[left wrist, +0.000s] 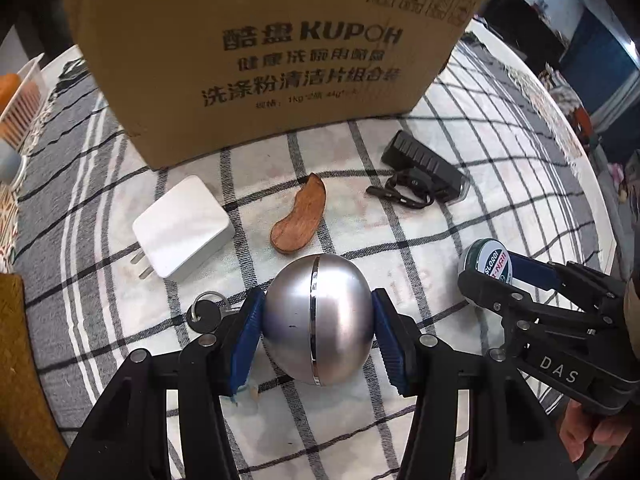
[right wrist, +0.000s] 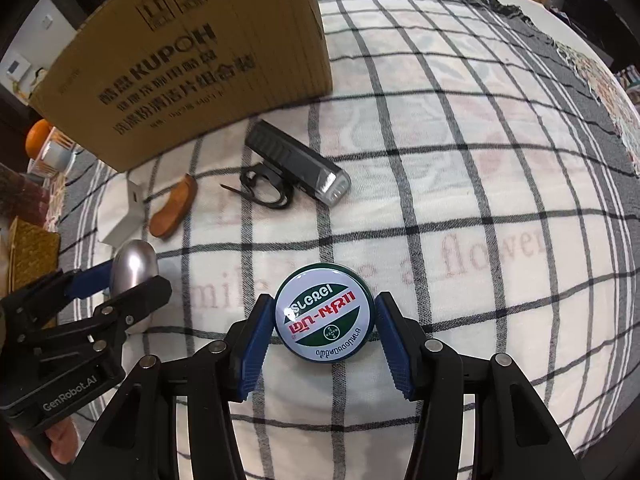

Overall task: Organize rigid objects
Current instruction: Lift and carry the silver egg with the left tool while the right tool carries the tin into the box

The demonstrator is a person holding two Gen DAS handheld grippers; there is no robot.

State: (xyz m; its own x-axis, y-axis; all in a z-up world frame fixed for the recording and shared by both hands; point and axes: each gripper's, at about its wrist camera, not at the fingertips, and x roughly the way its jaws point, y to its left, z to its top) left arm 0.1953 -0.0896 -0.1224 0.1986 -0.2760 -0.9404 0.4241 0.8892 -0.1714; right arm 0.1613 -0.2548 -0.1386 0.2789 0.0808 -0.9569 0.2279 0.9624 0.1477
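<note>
My left gripper (left wrist: 318,320) is shut on a silver metal ball (left wrist: 318,320) with a chrome seam, low over the checked cloth; it also shows in the right wrist view (right wrist: 134,270). My right gripper (right wrist: 325,320) is shut on a round green and white tin (right wrist: 325,320), also seen in the left wrist view (left wrist: 489,262). A white charger (left wrist: 182,228), a brown wooden piece (left wrist: 300,216), a black bike light with strap (left wrist: 424,172) and a key (left wrist: 204,314) lie on the cloth before a cardboard box (left wrist: 276,52).
A white basket (left wrist: 24,100) with an orange stands at the far left. A woven box (right wrist: 32,250) sits at the left table edge. The round table's edge curves along the right.
</note>
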